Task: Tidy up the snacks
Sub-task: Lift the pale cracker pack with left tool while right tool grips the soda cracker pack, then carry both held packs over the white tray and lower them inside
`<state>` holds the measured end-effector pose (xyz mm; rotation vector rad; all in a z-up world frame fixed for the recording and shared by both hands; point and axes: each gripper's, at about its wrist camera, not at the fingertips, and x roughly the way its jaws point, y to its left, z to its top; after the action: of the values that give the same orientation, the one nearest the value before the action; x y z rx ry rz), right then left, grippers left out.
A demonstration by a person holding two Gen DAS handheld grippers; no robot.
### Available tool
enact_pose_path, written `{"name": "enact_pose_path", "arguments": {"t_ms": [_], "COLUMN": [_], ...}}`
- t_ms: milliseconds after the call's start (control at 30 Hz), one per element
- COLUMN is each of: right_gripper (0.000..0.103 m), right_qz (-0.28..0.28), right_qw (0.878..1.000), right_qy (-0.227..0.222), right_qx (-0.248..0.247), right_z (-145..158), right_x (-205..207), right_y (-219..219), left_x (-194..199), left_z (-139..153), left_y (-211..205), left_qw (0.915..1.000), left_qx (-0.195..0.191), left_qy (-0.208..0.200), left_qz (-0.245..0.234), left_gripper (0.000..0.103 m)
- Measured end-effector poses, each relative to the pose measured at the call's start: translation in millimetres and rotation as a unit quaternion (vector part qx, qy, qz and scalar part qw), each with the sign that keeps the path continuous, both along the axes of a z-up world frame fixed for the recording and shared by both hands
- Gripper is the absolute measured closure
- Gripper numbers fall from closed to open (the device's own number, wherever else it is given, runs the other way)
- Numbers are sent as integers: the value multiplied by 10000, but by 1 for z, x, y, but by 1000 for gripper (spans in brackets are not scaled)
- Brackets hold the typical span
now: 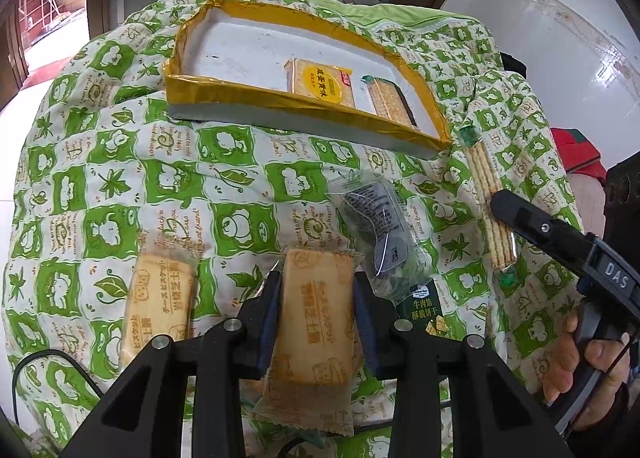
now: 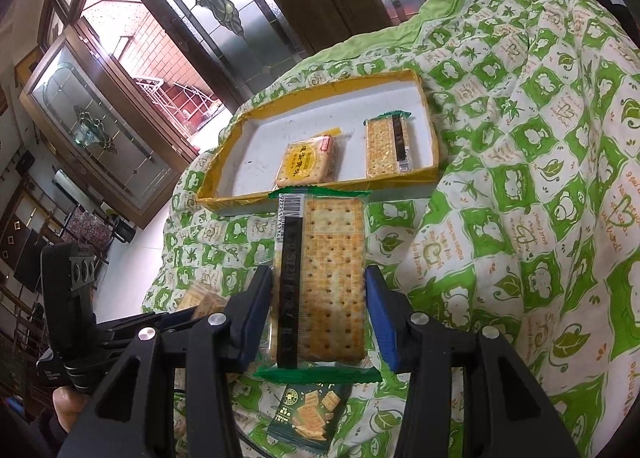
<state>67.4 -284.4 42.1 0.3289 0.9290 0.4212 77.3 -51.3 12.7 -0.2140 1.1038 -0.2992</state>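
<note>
left gripper: jaws clamped on tan crinkly cheese-biscuit packet, lengthwise between blue pads | right gripper: jaws gripping clear-wrapped rectangular cracker pack with green crimped ends by its long sides | yellow-taped shallow cardboard tray at far edge of green-and-white patterned quilt: two packets inside

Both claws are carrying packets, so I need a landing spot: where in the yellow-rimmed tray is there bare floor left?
The tray's left half is bare, from its left wall to the yellow biscuit packet. A narrow strip lies between that packet and the soda cracker packet. The right end is crowded: the cracker packet lies close to the right wall.
</note>
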Motion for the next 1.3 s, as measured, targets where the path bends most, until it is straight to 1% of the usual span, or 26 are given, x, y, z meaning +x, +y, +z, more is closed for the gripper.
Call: {"name": "enact_pose_path", "arguments": {"t_ms": [233,367,667,800,967,1133,1300], "right_gripper": [57,57,57,57,57,57,57], "right_qz": [-19,-9,167,220,212,205,195], "right_qw": [9998,9996,9992,9987,9988,9991,9989], "right_qy": [1,107,233,306,246,278,328], "right_qx": [211,269,267,335,361,264,268], "right_z": [6,5,2,2,5,1,-2], "right_x": [-2,1,6,8,6,6,7], "right_y": [-5,-3,12,15,13,13,12], "left_x": [3,6,11,11,14,19,21], "left_z": [-2,-1,-1,4,10,13,14], "left_y": [1,5,9,14,20,32,40], "left_qw": [10000,9999,9998,9996,9992,9986,9977], "left_qx": [-28,-86,-127,-257,-372,-447,-531], "left_qy": [23,52,99,35,-43,-82,-51], "left_qz": [36,83,106,134,159,280,408], "left_gripper": [67,67,67,67,67,67,67]}}
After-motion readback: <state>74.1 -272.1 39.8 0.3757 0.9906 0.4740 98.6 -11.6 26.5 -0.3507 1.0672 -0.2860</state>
